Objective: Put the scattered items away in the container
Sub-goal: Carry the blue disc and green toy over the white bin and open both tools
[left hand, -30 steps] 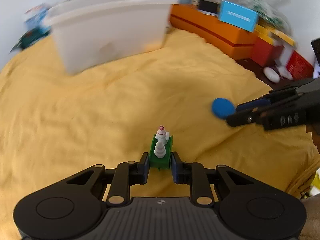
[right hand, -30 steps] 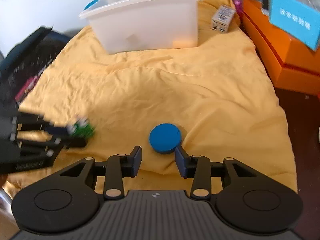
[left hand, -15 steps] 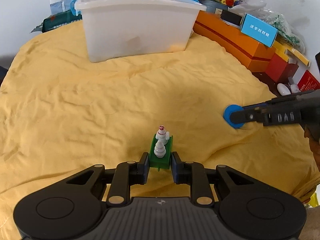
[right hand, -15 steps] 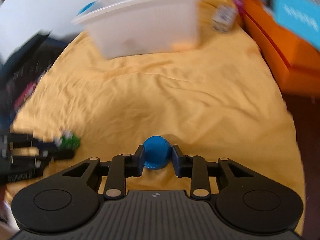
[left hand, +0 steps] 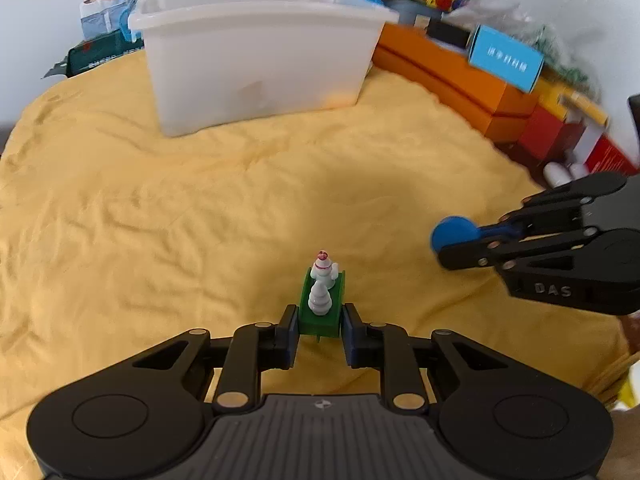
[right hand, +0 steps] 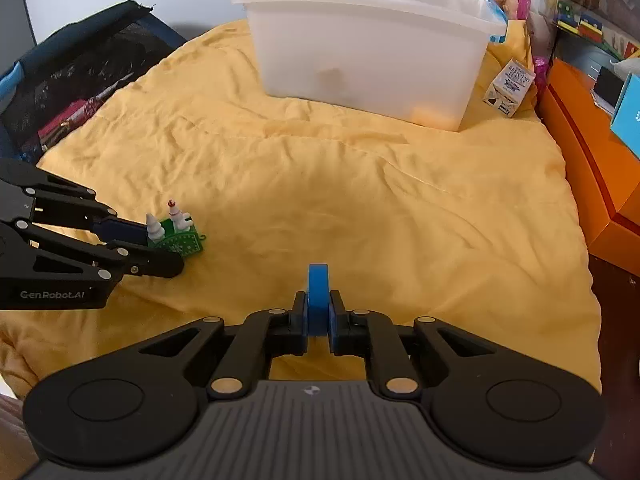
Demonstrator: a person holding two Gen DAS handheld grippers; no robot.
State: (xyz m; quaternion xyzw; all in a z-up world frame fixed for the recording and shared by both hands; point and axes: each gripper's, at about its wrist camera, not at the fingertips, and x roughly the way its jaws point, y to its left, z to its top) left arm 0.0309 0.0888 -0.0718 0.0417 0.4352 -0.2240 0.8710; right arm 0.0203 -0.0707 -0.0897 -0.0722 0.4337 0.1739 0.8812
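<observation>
My right gripper [right hand: 318,316] has its jaws clamped on a flat round blue disc [right hand: 318,300], pinched across its thin faces so it stands on edge, near me over the rumpled yellow bedspread [right hand: 360,200]. The disc looks like light, hard plastic, stiff but smooth, so I judge it could swivel or slide out if the pinch sits too near the rim; hold closer to its centre would be safer.

My left gripper [left hand: 320,330] grips a small green block carrying two white figurines [left hand: 322,300], jaws on the base's two flat sides. I'd keep hold there: the little white figures look thin and breakable, the base solid and light.

The translucent white plastic tub [right hand: 372,48] stands at the far end of the bedspread, well apart from both pieces.
</observation>
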